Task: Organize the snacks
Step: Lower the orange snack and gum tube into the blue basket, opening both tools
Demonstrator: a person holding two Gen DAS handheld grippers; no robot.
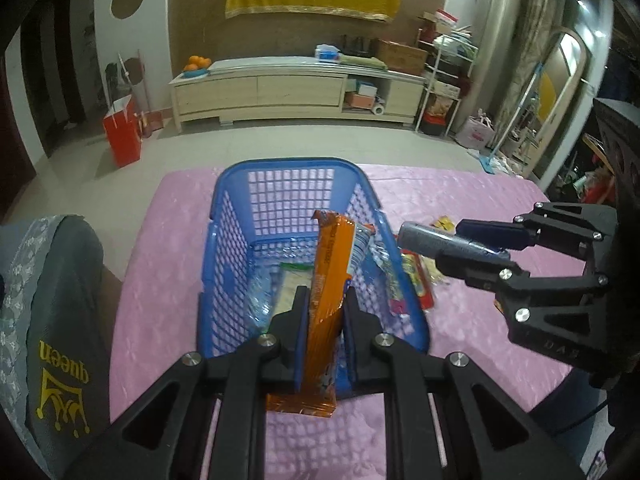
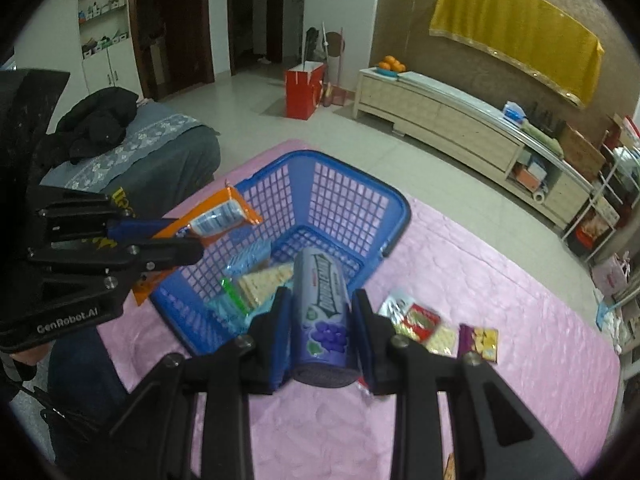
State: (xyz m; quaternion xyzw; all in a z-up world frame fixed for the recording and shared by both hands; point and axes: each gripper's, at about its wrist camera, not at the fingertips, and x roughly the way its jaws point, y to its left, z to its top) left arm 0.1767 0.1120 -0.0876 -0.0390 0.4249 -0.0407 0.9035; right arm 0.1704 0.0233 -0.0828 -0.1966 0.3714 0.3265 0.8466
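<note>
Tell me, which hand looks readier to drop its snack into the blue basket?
Left, probably. The left tongs hold the orange packet already above the blue basket. The right tongs grip the purple canister nearer the rim, towards the loose snacks.

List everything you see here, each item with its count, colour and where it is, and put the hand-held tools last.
Basket: one, blue mesh plastic, on the pink table.
Table cover: one, pink, under everything.
Cracker packets: at least one clear pack of pale crackers inside the basket, beside crumpled clear-blue wrapping.
Small snack packets: about three, red, pale and purple-yellow, on the table outside the basket, on its right.
Orange packet: one, over the basket's near end.
Purple canister: one, grape picture, above the basket's right rim.
Red bag: one, on the floor.
Oranges: a few, on the long cabinet.
Yellow cloth: one, on the wall.
Left tool: black, clamping the orange packet.
Right tool: black, clamping the purple canister.
</note>
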